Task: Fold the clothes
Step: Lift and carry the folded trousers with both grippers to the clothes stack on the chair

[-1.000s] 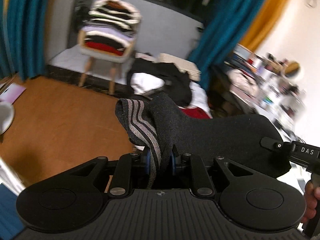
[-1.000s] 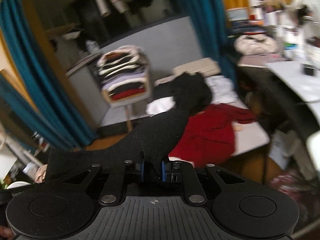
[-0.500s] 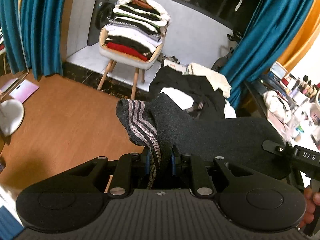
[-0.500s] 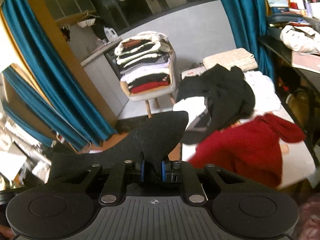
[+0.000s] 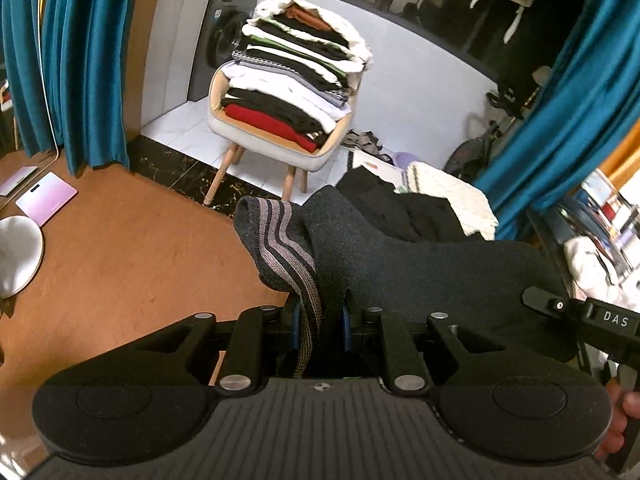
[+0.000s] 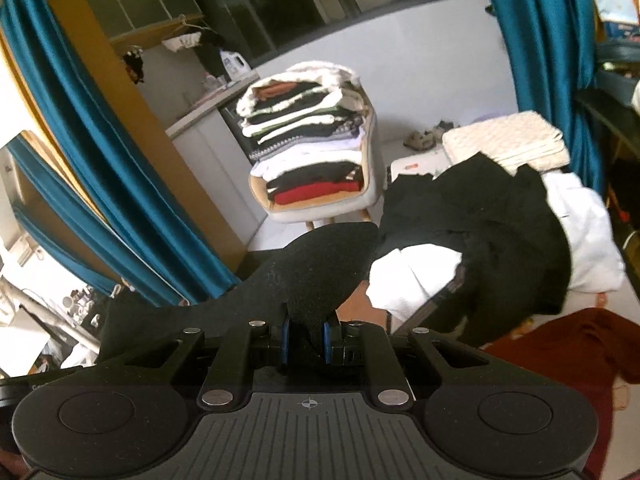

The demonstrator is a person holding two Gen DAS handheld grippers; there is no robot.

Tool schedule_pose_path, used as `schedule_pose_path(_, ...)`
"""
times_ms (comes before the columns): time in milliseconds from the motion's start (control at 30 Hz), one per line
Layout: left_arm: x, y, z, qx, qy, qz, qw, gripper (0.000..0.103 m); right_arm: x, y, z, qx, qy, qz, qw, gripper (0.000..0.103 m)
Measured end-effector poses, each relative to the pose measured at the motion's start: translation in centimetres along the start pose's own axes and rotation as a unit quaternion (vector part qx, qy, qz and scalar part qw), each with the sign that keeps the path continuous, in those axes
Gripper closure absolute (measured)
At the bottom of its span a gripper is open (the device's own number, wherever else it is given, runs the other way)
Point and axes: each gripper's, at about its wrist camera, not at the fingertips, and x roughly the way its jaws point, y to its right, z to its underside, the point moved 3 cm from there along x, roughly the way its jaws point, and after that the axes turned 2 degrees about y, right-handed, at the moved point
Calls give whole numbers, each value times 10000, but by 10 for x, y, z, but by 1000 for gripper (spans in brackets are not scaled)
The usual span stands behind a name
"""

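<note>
I hold a dark grey folded garment [image 5: 420,272] with a grey-striped cuff [image 5: 280,248] in the air between both grippers. My left gripper [image 5: 320,320] is shut on its striped end. My right gripper [image 6: 306,338] is shut on the other end, a plain dark fold [image 6: 320,256]. The right gripper's body shows at the right edge of the left wrist view [image 5: 592,320]. A chair [image 5: 280,148] stacked high with folded clothes [image 5: 300,76] stands ahead; it also shows in the right wrist view [image 6: 320,204].
A low white surface [image 6: 592,236] holds a heap of black clothes [image 6: 504,240], a cream knit [image 6: 504,144] and a red garment [image 6: 560,360]. Teal curtains [image 5: 88,60] hang at both sides. A pink scale [image 5: 46,204] lies on the wooden floor [image 5: 120,272].
Both grippers have swung with the garment toward the chair, which now looks nearer and more centred. The grips are unchanged.
</note>
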Motion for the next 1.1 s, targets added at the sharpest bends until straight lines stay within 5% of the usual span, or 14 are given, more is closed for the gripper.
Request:
schedule_pose_path(167, 43, -43, -53, 170, 39, 181, 9997, 84, 76, -26, -30, 33, 18, 179, 9998, 90)
schedule_pose_path(367, 91, -107, -154, 415, -83, 280, 9987, 84, 179, -88, -68, 220, -3, 413, 9989, 90)
schedule_pose_path(600, 148, -155, -241, 680, -167, 507, 9963, 84, 263, -145, -110, 512, 352, 652, 9959, 90)
schedule_pose_path(900, 232, -167, -283, 712, -675, 699, 9927, 84, 333, -140, -142, 631, 186, 1052, 9923, 90)
schedule_pose_path(1100, 295, -164, -357, 855, -340, 414, 9949, 84, 416, -121, -194, 697, 232, 786, 9942, 90)
